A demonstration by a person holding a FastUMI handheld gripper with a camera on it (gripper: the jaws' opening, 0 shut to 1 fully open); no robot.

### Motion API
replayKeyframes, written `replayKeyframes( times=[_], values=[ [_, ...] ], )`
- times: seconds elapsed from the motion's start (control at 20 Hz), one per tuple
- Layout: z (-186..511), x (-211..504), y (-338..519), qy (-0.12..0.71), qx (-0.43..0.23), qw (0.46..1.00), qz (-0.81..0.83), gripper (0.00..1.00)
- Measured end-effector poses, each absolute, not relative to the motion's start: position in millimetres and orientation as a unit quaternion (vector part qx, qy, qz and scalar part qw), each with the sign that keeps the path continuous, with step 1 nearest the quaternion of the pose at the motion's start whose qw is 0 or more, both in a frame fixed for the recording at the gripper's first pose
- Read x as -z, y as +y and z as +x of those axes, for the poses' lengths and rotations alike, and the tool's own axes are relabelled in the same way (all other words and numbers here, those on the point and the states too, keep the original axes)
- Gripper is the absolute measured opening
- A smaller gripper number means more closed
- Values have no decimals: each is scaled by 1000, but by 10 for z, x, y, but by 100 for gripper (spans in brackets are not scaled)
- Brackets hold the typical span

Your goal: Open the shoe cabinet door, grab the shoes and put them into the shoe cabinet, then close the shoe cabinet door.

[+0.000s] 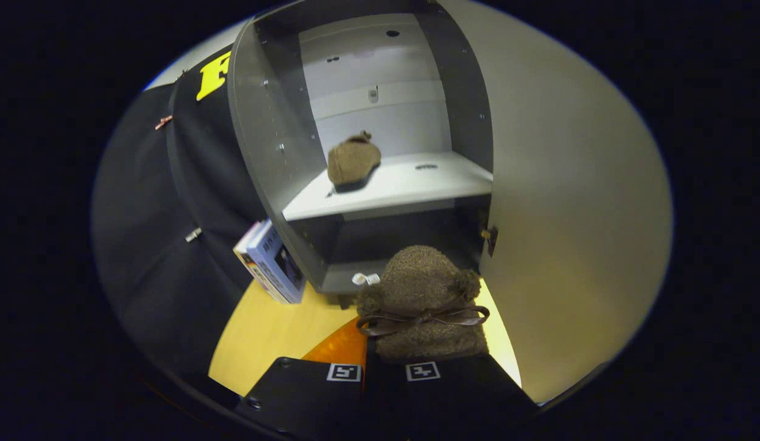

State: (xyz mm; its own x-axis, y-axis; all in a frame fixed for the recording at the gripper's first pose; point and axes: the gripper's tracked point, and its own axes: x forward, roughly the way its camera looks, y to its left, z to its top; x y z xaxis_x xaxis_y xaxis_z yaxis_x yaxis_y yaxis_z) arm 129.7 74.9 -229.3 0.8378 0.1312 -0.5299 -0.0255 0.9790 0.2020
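Observation:
My gripper point(383, 367) is shut on a fuzzy brown shoe point(422, 300) with a brown ribbon bow; the shoe sticks out just ahead of the fingers, toe forward. Beyond it stands the grey shoe cabinet point(275, 153), its pale door point(569, 233) swung open to the right. A second brown shoe point(353, 162) lies on the left part of the white upper shelf point(416, 184). The held shoe hangs in front of the dark lower compartment, below that shelf.
A few boxes or books point(270, 263) lean against the cabinet's left side. The floor point(269, 331) is yellow, with an orange patch point(340, 349) just by the fingers. A small white object point(365, 279) lies at the cabinet's bottom front edge.

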Motion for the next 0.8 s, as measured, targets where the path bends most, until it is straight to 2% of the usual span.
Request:
replayKeyframes(
  times=[0.4, 0.8],
  values=[
    [2453, 1225, 717, 208, -37, 976, 49, 12],
    [3731, 1303, 607, 219, -15, 975, 20, 12]
  ],
)
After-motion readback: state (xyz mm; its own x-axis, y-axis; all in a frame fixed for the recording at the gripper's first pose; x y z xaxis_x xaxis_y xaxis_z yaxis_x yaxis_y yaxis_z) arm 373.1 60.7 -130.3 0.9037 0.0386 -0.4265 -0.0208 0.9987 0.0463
